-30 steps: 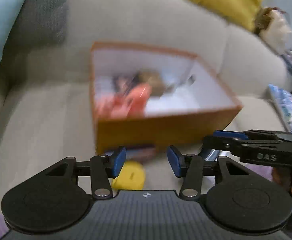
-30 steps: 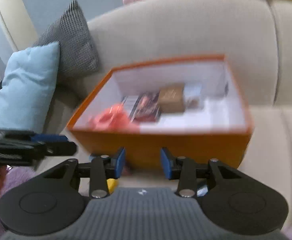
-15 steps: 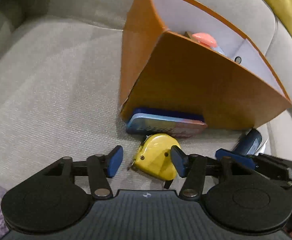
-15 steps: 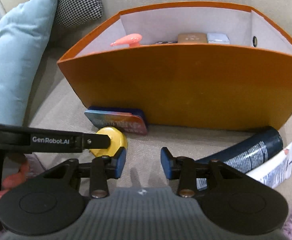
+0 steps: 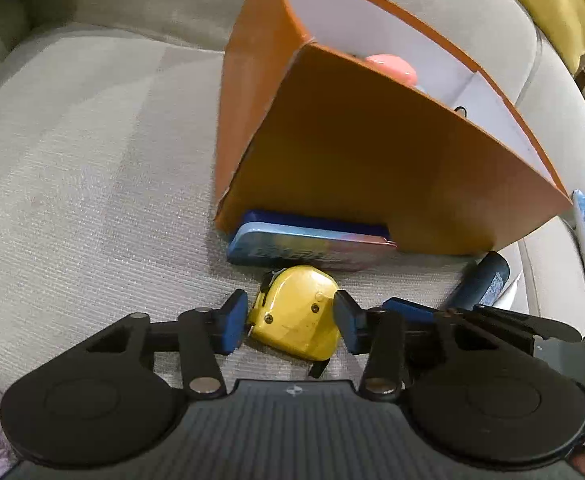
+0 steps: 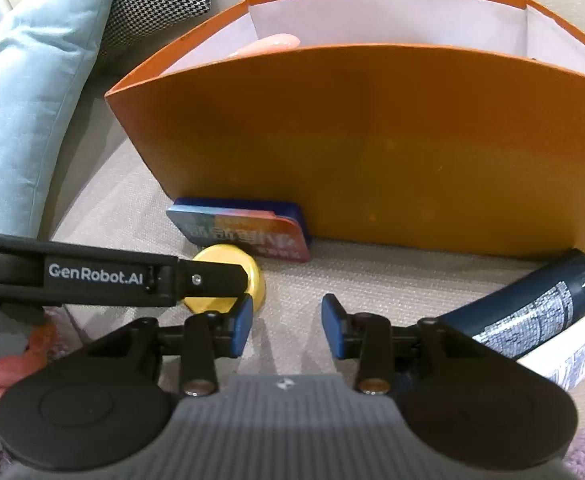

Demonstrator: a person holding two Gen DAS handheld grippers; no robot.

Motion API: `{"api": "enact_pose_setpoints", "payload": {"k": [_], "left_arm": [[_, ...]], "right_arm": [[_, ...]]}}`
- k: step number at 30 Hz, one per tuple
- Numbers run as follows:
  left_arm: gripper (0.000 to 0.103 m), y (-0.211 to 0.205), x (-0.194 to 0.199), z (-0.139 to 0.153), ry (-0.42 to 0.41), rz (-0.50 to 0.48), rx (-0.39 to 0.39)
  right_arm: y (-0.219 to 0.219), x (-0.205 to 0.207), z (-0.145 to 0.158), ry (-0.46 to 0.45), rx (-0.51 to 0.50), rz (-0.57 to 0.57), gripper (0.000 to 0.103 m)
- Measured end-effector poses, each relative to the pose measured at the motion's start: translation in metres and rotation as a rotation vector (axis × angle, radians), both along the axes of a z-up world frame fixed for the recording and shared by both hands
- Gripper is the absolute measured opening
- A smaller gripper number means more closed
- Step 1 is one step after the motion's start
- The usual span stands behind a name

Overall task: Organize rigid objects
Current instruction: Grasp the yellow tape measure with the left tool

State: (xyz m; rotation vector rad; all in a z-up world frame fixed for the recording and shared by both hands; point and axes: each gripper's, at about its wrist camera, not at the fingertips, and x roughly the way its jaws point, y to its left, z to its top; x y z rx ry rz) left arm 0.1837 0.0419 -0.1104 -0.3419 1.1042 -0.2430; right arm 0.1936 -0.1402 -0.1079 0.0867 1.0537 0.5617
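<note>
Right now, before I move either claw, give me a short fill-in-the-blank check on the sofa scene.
1. The left claw is closing around the yellow ____.
2. The flat tin leans against the ____ box.
3. Nothing sits between the pads of the ____ claw.

Missing words: tape measure; orange; right

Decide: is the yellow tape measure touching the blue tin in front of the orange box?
Cannot tell. In the left wrist view the tape measure meets the tin's edge with no visible gap; in the right wrist view the left gripper hides that spot.
</note>
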Motion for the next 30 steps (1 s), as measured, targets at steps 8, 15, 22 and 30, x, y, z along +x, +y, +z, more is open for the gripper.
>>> {"api": "enact_pose_setpoints", "payload": {"k": [8, 15, 22, 30], "left_arm": [[0.026, -0.005, -0.017, 0.017, -0.064, -0.045, -0.018], [0.022, -0.019, -0.022, 0.02, -0.071, -0.091, -0.015], [0.022, -0.027, -0.015, 0.012, -0.059, -0.105, -0.02], [0.021, 0.002, -0.028, 0.033, -0.073, -0.004, -0.011]], "right_arm": [[-0.006, -0.008, 0.006, -0.028, 0.01, 0.007, 0.033], [-0.018, -0.01, -0.003, 0.045, -0.005, -0.021, 0.019], [-0.016, -0.012, -0.003, 0.022, -0.02, 0.003, 0.019], [-0.001, -0.012, 0.022, -0.138, -0.094, 0.106, 0.02]]}}
